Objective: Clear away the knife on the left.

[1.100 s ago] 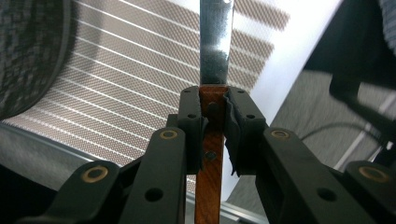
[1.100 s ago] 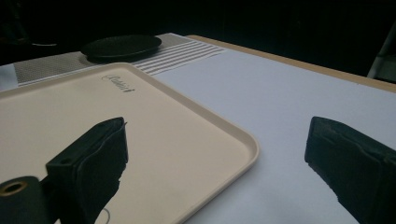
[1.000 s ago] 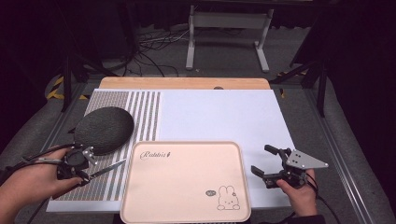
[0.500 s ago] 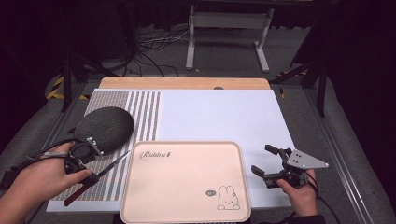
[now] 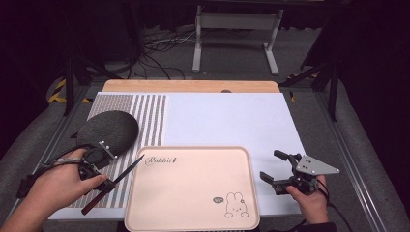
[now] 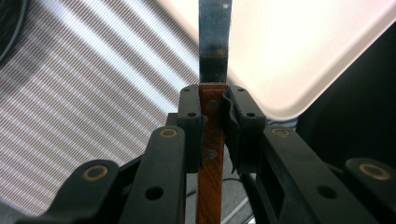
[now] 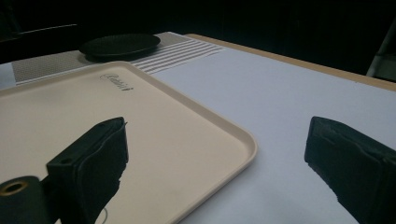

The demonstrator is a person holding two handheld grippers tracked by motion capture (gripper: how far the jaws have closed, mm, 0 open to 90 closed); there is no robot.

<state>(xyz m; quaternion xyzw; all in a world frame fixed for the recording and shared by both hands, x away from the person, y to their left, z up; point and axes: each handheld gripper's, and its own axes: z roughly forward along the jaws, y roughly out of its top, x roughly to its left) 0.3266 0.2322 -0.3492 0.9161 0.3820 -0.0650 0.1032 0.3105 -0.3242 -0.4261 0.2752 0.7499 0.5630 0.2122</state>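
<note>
Now the knife [image 6: 212,84] sits clamped in the left hand-held gripper [image 6: 213,116].

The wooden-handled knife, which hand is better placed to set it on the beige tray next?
Probably the left. The left gripper is shut on the wooden-handled knife, whose blade tip lies just short of the beige rabbit-print tray. The right gripper is open and holds nothing, beside the tray's far edge.

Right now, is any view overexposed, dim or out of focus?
Left gripper view: the tray is blown out, though the knife handle is sharp. Right gripper view: dim, near jaws soft. High view: evenly lit table, dark surroundings.
</note>
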